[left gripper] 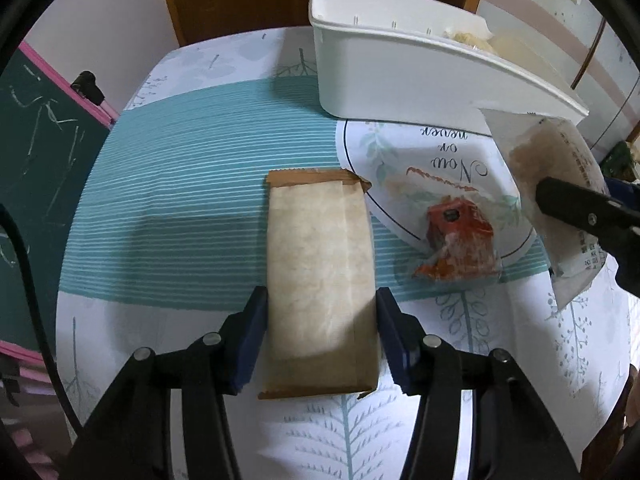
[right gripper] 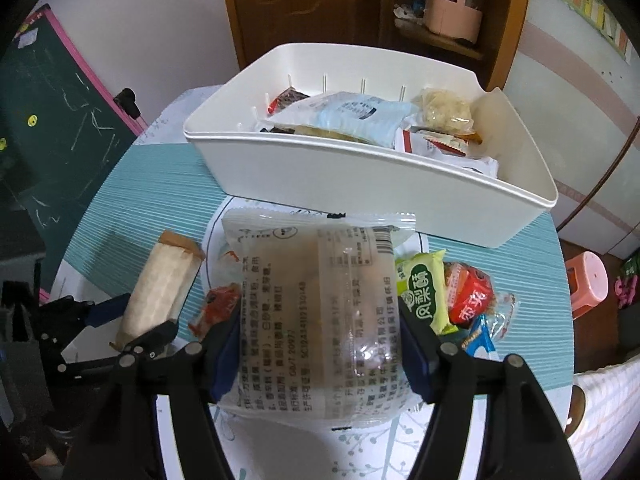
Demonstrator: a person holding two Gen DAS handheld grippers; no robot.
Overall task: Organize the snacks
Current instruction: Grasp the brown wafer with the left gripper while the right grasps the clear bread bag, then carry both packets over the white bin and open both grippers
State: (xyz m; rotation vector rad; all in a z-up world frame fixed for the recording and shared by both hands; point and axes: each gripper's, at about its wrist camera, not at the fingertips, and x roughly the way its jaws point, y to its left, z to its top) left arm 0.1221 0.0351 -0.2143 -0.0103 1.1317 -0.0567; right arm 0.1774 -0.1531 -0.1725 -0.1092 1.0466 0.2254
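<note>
My left gripper (left gripper: pixel 320 332) is closed around a long beige paper snack packet (left gripper: pixel 320 280) that lies on the table; the blue pads touch both its sides. It also shows in the right wrist view (right gripper: pixel 160 292). My right gripper (right gripper: pixel 320 344) is shut on a clear plastic snack packet with printed text (right gripper: pixel 316 304), held above the table in front of the white bin (right gripper: pixel 400 196). The bin holds several packets. In the left wrist view the clear packet (left gripper: pixel 552 184) hangs at the right, near the bin (left gripper: pixel 392 76).
An orange-red wrapped snack (left gripper: pixel 460 240) lies on the tablecloth between the grippers. A green packet (right gripper: pixel 426 292), a red packet (right gripper: pixel 470 296) and a blue wrapper (right gripper: pixel 480 332) lie at the right. A chalkboard (right gripper: pixel 52 112) stands left, a pink stool (right gripper: pixel 588 284) right.
</note>
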